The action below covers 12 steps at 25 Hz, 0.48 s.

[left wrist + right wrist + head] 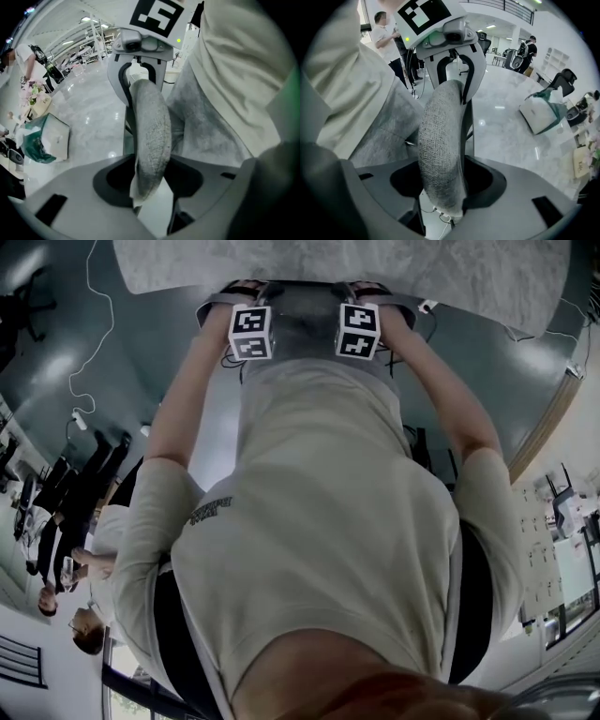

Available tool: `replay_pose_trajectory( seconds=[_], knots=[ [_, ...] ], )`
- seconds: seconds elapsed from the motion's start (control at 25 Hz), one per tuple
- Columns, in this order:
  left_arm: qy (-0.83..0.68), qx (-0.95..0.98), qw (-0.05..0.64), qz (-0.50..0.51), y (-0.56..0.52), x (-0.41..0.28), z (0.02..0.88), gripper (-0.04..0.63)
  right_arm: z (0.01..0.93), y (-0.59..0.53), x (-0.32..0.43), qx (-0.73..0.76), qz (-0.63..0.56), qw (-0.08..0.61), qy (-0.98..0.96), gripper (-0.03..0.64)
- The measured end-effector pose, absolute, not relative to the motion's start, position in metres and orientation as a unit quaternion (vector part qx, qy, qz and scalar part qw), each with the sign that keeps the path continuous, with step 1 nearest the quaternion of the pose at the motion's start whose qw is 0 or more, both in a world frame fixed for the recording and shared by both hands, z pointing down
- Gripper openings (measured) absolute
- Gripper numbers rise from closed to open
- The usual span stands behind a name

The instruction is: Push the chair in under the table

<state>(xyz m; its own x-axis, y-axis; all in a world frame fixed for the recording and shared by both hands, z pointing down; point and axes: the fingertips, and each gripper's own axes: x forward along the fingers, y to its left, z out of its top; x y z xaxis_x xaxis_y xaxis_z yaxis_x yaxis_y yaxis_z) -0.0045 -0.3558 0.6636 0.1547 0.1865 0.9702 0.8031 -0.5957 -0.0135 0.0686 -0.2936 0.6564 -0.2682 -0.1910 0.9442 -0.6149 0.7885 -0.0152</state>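
Closest to me, my beige sweatshirt (328, 521) fills the middle of the head view, with both forearms stretched out ahead. At their ends my left gripper (244, 289) (149, 190) and right gripper (367, 289) (443, 197) sit side by side on the top edge of the grey woven-fabric chair back (305, 310) (151, 131) (440, 140). Each points steeply down with its marker cube turned toward me. Both pairs of jaws stand spread and straddle that padded edge. The fabric runs between them with dark gaps on either side, so neither is clamping it. From each gripper view I see the other gripper further along the same edge, its black jaws likewise loose around the padding. Just beyond the chair back lies the white marble-patterned table (394, 268) (93, 117) (511, 136). The back stands close against its edge, and the seat is hidden from me. Further off on the tabletop rests a white box with green wrapping (49, 140) (541, 112). Farthest away, several people (66, 559) stand on the dark glossy floor (56, 343).
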Motion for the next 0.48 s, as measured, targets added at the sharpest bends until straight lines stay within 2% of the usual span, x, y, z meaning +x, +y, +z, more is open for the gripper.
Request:
replay_pose_trajectory(
  seconds=[0.2, 0.36, 0.48],
  knots=[
    [-0.348, -0.742, 0.257, -0.512, -0.353, -0.003, 0.615, 0.178, 0.623, -0.287, 0.072, 0.270, 0.213, 0.530, -0.775, 0.230],
    [-0.294, -0.821, 0.188, -0.452, -0.364, 0.020, 0.558, 0.178, 0.577, -0.303, 0.079, 0.331, 0.245, 0.472, -0.780, 0.224],
    [-0.248, -0.876, 0.161, -0.381, -0.375, 0.047, 0.507, 0.176, 0.533, -0.331, 0.093, 0.413, 0.244, 0.419, -0.771, 0.204]
  ],
)
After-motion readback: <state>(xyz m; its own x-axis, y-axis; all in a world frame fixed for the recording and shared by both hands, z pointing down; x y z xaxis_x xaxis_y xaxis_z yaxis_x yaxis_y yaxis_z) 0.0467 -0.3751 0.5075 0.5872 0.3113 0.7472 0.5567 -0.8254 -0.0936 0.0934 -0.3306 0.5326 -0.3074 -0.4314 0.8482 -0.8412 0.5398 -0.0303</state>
